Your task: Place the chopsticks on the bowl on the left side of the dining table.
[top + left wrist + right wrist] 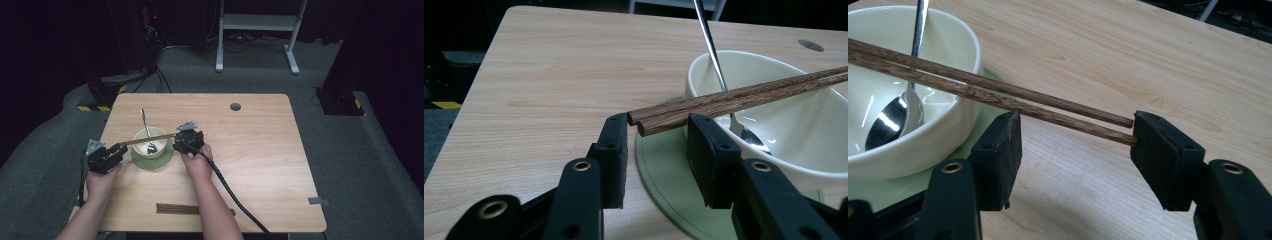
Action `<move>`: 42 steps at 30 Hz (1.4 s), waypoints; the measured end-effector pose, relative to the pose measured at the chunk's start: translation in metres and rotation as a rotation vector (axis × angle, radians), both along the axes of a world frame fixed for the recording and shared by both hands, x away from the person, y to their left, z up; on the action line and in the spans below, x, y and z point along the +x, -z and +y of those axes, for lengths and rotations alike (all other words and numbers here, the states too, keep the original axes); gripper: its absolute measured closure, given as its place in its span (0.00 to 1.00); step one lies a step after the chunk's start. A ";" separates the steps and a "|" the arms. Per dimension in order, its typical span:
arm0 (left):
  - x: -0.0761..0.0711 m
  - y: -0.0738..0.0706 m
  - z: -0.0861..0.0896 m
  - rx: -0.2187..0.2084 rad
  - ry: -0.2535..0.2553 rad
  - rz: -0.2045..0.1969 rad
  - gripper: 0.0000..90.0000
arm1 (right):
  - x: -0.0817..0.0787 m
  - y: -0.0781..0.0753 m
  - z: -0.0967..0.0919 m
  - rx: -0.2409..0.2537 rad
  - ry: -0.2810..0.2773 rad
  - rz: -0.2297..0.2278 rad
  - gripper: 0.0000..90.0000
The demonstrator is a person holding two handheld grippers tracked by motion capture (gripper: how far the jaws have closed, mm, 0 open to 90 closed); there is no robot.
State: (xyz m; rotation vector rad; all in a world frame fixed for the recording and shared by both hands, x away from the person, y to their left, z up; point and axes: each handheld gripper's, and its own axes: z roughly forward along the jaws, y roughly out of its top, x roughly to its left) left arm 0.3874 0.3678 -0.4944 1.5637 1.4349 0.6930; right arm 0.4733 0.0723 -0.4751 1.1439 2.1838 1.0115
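While a second pair of chopsticks lies at the lower edge of the table, the left gripper at centre left pinches the thick ends of the chopsticks. These span the cream bowl, which holds a spoon and sits on a green saucer. At centre, the right gripper stands parted, with the thin tips between its jaws and one tip against the right pad.

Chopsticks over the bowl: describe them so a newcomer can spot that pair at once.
On the wooden table, at its left, a cream bowl sits on a green saucer. The chopsticks lie side by side across the bowl's rim, between the left gripper and the right gripper. Unlike the other brown sticks near the table's near edge, this pair bridges the bowl.
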 end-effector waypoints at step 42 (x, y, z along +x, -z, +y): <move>-0.009 0.001 0.007 0.018 0.036 -0.022 0.78 | -0.044 0.000 -0.034 0.002 0.026 -0.058 0.80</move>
